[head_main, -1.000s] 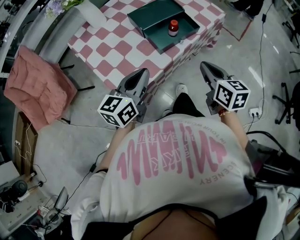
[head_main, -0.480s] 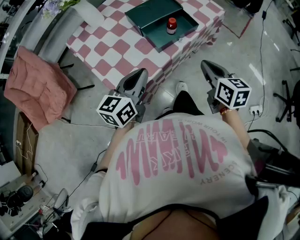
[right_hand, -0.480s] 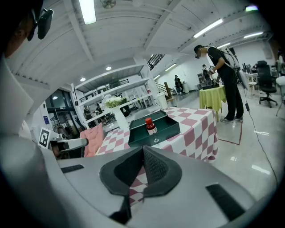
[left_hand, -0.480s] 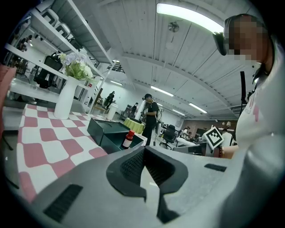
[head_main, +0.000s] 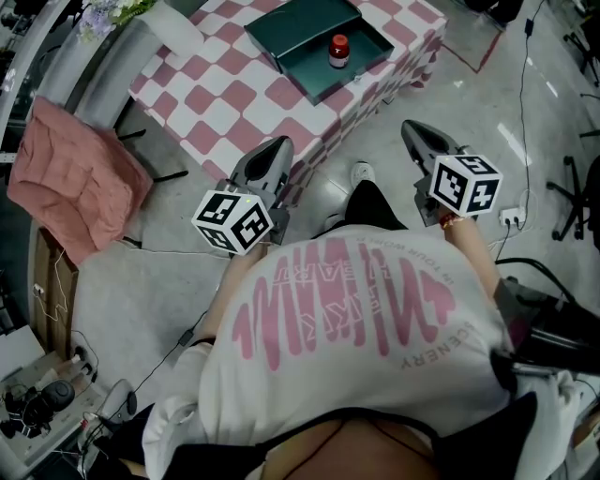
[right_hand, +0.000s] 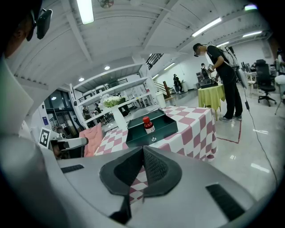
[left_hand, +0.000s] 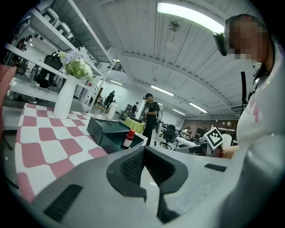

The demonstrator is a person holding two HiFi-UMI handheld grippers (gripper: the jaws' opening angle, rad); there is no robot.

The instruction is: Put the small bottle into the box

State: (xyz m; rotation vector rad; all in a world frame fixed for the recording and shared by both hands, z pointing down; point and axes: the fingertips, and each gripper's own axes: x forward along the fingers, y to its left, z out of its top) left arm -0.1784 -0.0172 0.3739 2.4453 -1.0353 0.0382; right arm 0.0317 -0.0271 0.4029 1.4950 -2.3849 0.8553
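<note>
The small bottle point(head_main: 338, 51) stands upright inside the box point(head_main: 298, 26), red cap uppermost, its long axis vertical; seen from my right gripper's camera it has a dark body, a pale label and a round cap, and it sits toward the front of the open compartment. The box is dark green, rectangular and smooth-walled, its low front face carrying a small round knob; it rests on a table point(head_main: 234, 103) draped in a pink-and-white chequered cloth that hangs down the sides.

I hold both tools short of the table, well apart from the bottle; the left gripper point(head_main: 283, 143) has its ribbed dark pads pressed together on nothing, and the right gripper point(head_main: 413, 127) is likewise clenched and empty. Each carries a white cube with black square markers.

A tall white vase point(left_hand: 67, 95) of pale flowers stands at the table's far side in the left gripper view; a rumpled pink quilted cushion point(head_main: 75, 173) lies beside the table. The floor point(head_main: 141, 281) is grey and glossy, with cables trailing across it; overhead run a white ribbed ceiling and strip lights, with open shelving along one wall; a person stands at a yellow-green table in the background.
</note>
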